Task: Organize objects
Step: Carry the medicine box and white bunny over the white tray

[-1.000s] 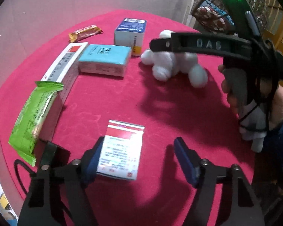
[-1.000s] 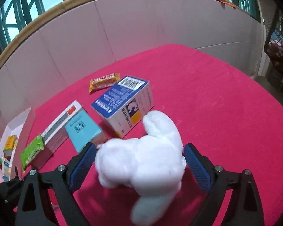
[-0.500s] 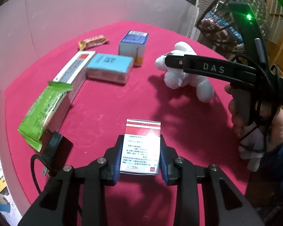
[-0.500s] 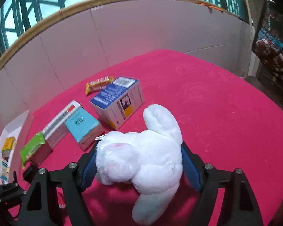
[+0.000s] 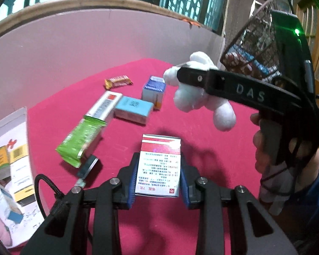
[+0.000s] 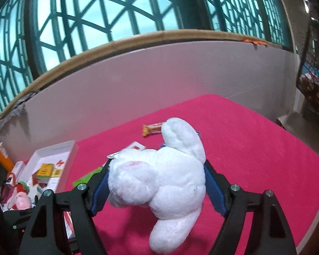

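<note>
plush toy point(image 6: 159, 176) in right tool point(image 6: 157, 189)

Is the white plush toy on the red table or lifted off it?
Lifted. The white plush toy hangs clamped in the right gripper, clear of the red table, its shadow cast below.

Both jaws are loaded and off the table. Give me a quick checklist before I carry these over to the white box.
1. Left gripper clamped on red-and-white carton: ok.
2. Right gripper clamped on white plush toy: ok.
3. Plush toy clear of red tablecloth: ok.
4. Carton square between pads: ok.
5. Free room in white box: cannot tell.
</note>
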Demonstrator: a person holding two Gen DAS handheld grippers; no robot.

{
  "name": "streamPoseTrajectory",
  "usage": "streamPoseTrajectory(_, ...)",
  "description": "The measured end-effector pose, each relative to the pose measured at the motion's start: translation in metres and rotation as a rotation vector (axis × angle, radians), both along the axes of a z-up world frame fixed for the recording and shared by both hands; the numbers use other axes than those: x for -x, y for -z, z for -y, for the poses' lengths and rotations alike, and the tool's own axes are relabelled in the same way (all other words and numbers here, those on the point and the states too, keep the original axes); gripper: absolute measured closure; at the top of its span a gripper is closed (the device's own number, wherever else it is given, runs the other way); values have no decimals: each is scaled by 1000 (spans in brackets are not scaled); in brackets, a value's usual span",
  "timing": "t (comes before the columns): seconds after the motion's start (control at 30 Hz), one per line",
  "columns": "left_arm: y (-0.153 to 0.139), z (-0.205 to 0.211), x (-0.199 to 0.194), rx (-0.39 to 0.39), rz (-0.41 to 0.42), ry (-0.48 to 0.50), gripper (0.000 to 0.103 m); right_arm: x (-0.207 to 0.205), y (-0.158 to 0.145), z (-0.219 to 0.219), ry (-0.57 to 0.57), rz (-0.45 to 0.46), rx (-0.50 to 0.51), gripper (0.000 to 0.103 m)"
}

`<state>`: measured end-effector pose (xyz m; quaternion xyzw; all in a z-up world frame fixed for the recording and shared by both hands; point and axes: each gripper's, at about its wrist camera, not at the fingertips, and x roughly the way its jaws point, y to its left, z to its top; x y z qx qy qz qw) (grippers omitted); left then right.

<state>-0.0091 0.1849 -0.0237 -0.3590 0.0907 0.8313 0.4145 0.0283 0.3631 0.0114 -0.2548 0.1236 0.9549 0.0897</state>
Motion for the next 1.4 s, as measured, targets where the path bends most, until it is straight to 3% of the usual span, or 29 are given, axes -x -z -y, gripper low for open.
streamPoseTrajectory(0.57,-23,94,11,-141,-31,-173,71,20,-19,101,-166,-16,-121,20)
streamPoseTrajectory(0.93,-20,171,30,-216,-26,-349,71,33,-23,166,-265,-2,-182,20)
streamPoseTrajectory(1.4,-28,233,54,-244,-55,-499,71,54,-23,232,-361,25,-223,20)
